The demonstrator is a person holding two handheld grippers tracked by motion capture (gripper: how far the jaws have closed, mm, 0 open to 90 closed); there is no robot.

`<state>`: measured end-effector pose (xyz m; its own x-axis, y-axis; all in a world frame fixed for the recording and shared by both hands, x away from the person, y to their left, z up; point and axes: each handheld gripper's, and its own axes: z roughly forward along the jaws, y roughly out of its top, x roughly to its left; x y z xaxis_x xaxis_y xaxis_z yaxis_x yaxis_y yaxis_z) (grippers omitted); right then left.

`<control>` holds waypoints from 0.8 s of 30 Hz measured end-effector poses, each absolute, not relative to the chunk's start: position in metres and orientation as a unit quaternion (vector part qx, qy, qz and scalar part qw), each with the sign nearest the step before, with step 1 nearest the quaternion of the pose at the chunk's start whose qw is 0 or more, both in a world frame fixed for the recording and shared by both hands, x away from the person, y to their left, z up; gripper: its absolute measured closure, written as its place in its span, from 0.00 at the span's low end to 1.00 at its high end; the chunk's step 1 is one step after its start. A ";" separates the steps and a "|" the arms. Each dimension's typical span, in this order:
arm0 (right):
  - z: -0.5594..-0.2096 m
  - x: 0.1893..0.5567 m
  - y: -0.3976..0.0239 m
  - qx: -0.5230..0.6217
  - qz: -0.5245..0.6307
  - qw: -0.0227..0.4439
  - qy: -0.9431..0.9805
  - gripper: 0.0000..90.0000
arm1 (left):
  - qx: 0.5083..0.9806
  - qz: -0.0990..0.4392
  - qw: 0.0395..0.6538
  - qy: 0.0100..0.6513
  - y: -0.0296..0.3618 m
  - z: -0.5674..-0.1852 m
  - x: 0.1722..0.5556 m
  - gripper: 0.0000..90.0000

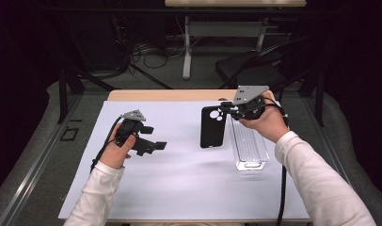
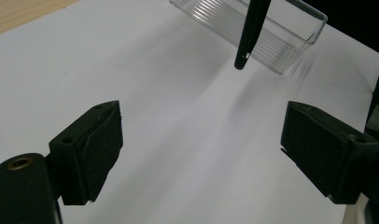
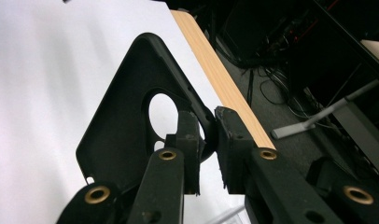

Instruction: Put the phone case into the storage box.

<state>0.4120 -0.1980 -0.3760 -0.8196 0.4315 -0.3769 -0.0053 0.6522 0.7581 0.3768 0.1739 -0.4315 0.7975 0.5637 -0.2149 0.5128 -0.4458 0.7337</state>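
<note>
A black phone case (image 1: 212, 127) hangs upright above the white sheet (image 1: 179, 179), held at its top edge beside the camera cutout. My right gripper (image 1: 223, 110) is shut on that edge; in the right gripper view the two pads pinch the rim of the case (image 3: 122, 135) at the cutout, with the gripper (image 3: 207, 149) close up. My left gripper (image 1: 152, 137) hovers over the left part of the sheet, open and holding nothing. In the left gripper view its jaws (image 2: 201, 154) stand wide apart over bare paper, and the case's lower corner (image 2: 250, 32) hangs ahead of them.
A clear ribbed plastic tray (image 1: 248, 146) lies on the sheet right of the case, under my right hand; it also shows in the left gripper view (image 2: 276, 46). The wooden table edge (image 1: 170, 95) runs along the far side. A dark chair (image 1: 250, 70) stands behind the table.
</note>
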 end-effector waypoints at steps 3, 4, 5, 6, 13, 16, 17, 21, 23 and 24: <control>-0.374 0.418 -0.202 0.130 0.392 0.276 0.868 0.89 | 0.846 0.031 0.426 0.319 0.177 -0.430 0.376 0.15; -0.373 0.420 -0.204 0.132 0.392 0.279 0.867 0.89 | 0.845 0.031 0.428 0.318 0.177 -0.430 0.376 0.15; -0.372 0.421 -0.205 0.135 0.390 0.279 0.867 0.89 | 0.845 0.032 0.428 0.319 0.178 -0.429 0.376 0.15; -0.371 0.423 -0.207 0.136 0.389 0.281 0.867 0.89 | 0.844 0.032 0.429 0.320 0.178 -0.429 0.376 0.15; -0.367 0.433 -0.216 0.149 0.387 0.286 0.864 0.89 | 0.846 0.030 0.425 0.320 0.181 -0.431 0.375 0.15; -0.364 0.439 -0.221 0.154 0.388 0.288 0.862 0.89 | 0.845 0.030 0.426 0.322 0.182 -0.431 0.376 0.15; -0.363 0.441 -0.223 0.154 0.387 0.290 0.862 0.89 | 0.844 0.031 0.427 0.323 0.182 -0.432 0.376 0.15; -0.358 0.449 -0.230 0.163 0.383 0.295 0.860 0.89 | 0.844 0.030 0.425 0.325 0.185 -0.432 0.377 0.15; -0.355 0.453 -0.233 0.165 0.382 0.297 0.859 0.89 | 0.842 0.030 0.427 0.327 0.185 -0.432 0.377 0.15; -0.354 0.454 -0.235 0.169 0.383 0.298 0.858 0.89 | 0.842 0.030 0.428 0.327 0.186 -0.432 0.377 0.15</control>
